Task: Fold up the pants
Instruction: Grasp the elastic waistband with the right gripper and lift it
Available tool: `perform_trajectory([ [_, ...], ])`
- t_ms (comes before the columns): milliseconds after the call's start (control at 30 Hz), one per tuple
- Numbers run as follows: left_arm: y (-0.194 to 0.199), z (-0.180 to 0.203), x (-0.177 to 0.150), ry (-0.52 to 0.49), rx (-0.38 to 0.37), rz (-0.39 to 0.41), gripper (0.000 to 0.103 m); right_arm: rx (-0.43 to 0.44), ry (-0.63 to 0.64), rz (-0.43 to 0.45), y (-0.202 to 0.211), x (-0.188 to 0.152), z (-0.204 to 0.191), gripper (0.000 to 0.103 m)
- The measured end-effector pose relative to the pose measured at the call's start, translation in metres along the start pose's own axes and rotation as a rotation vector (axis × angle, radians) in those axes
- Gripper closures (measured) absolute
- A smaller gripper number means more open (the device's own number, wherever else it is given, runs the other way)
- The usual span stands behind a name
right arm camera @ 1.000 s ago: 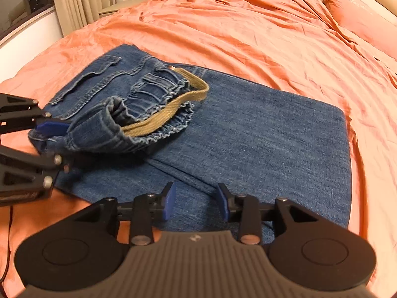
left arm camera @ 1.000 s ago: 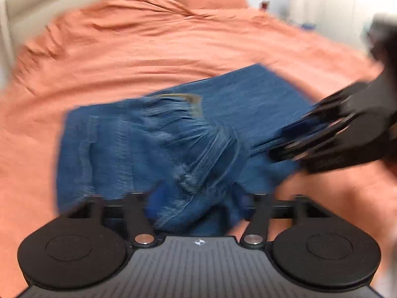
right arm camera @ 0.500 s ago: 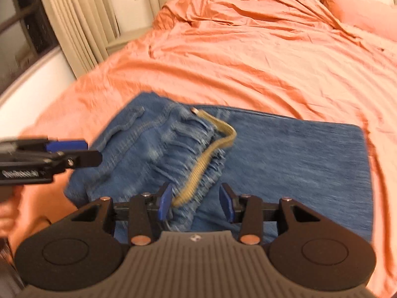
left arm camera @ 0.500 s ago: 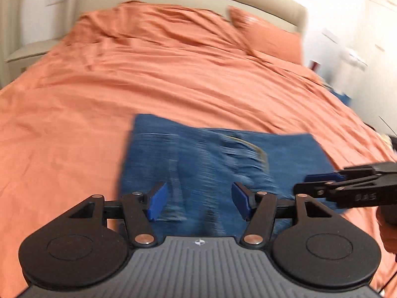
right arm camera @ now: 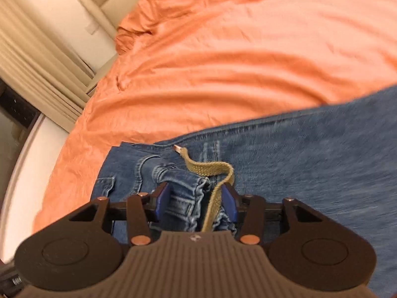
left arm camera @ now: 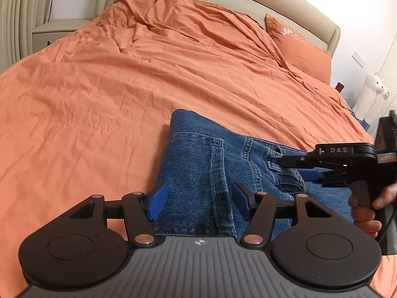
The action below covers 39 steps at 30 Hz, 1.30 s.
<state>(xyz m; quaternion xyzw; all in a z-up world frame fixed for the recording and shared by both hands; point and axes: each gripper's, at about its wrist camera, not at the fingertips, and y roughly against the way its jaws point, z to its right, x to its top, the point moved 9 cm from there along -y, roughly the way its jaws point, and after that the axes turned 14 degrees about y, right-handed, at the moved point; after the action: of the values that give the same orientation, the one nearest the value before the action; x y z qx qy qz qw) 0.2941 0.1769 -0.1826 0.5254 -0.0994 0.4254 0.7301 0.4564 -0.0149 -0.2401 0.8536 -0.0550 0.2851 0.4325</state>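
Note:
Folded blue jeans lie on the orange bed. My left gripper is open and empty, hovering over the back-pocket end of the jeans. My right gripper straddles the bunched waistband and its tan drawstring, with the jaws apart around the fabric. In the left wrist view the right gripper comes in from the right onto the waistband, held by a hand. The rest of the jeans spreads to the right.
The orange duvet covers the whole bed, with a pillow at the beige headboard. A nightstand and curtains stand at the far side. A white plush toy stands right of the bed.
My left gripper let go of the waistband, opened and pulled back over the pocket end. My right gripper moved forward and down onto the bunched waistband and drawstring.

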Motion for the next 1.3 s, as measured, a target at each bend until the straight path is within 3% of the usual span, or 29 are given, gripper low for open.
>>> perform_trajectory([
  [67,-0.002,-0.001,0.0,0.004,-0.001,0.0,0.033,0.038,-0.052,-0.01,-0.008,-0.002,0.002,0.062],
  [167,-0.001,0.0,0.003,0.007,-0.009,0.022,0.033,0.051,0.015,0.023,0.0,-0.002,-0.01,0.089],
  [267,0.004,0.002,0.007,0.016,-0.024,0.047,0.035,0.091,0.086,0.086,0.027,0.004,-0.029,0.094],
  [400,0.009,0.004,0.01,0.033,-0.048,0.044,0.04,0.21,0.047,0.178,0.074,0.015,-0.052,0.096],
  [500,0.002,0.003,0.005,0.03,-0.031,0.017,0.042,0.135,0.026,0.154,0.076,0.007,-0.039,0.097],
  [633,-0.009,-0.001,-0.004,0.014,-0.002,-0.026,0.043,0.073,-0.098,0.06,0.049,-0.026,-0.001,0.1],
  [733,-0.014,-0.004,-0.008,0.009,0.02,-0.046,0.043,0.073,-0.155,0.057,0.039,-0.037,0.013,0.099],
  [800,-0.015,-0.007,-0.009,0.016,0.022,-0.05,0.045,0.074,-0.181,0.054,0.036,-0.037,0.014,0.097],
  [833,-0.015,-0.008,-0.008,0.024,0.018,-0.052,0.046,0.081,-0.195,0.056,0.037,-0.037,0.014,0.087],
  [867,-0.016,-0.009,-0.008,0.032,0.014,-0.055,0.046,0.089,-0.209,0.059,0.04,-0.038,0.014,0.072],
  [933,-0.016,-0.01,-0.007,0.047,0.005,-0.06,0.046,0.099,-0.217,0.082,0.051,-0.037,0.013,0.054],
  [1133,-0.017,-0.009,-0.008,0.042,0.006,-0.061,0.046,-0.1,-0.147,0.188,0.099,-0.037,0.032,0.041],
  [1233,-0.016,-0.008,-0.008,0.044,0.006,-0.06,0.046,-0.213,-0.12,0.143,0.107,-0.046,0.042,0.037],
  [1300,-0.016,-0.007,-0.009,0.048,0.004,-0.06,0.046,-0.222,-0.133,0.116,0.112,-0.056,0.048,0.036],
])
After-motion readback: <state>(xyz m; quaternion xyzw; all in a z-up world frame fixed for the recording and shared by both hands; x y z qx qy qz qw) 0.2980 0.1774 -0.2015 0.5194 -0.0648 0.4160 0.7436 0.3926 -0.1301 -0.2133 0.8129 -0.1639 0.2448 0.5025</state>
